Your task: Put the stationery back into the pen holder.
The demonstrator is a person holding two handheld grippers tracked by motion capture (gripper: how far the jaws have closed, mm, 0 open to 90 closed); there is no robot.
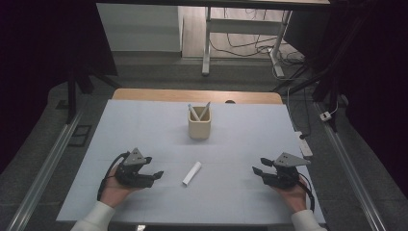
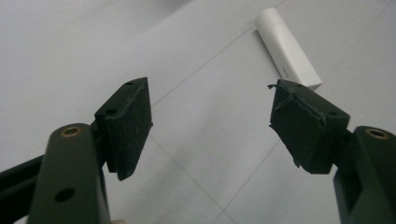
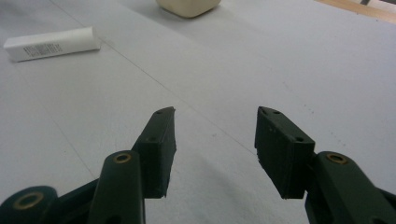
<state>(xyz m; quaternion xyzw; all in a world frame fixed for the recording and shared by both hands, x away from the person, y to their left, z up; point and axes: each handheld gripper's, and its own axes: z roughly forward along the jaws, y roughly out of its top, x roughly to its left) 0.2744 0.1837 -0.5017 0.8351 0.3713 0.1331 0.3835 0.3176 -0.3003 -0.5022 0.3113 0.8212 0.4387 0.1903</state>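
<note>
While the table leaves room on every side, the cup stands upright at its middle, two sticks leaning inside, likely to receive more. Left gripper and right gripper rest wide apart, both gaping and empty. Between them, nearer the left one, lies the white tube, flat and within easy reach.

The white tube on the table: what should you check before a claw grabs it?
1. White tube lies flat, nothing on it: ok.
2. Left claw open, nothing in it: ok.
3. Right claw open, nothing in it: ok.
4. Path from the left claw to the tube is bare table: ok.
5. Cup upright, apart from the tube: ok.
6. Room left in the cup: cannot tell.
</note>
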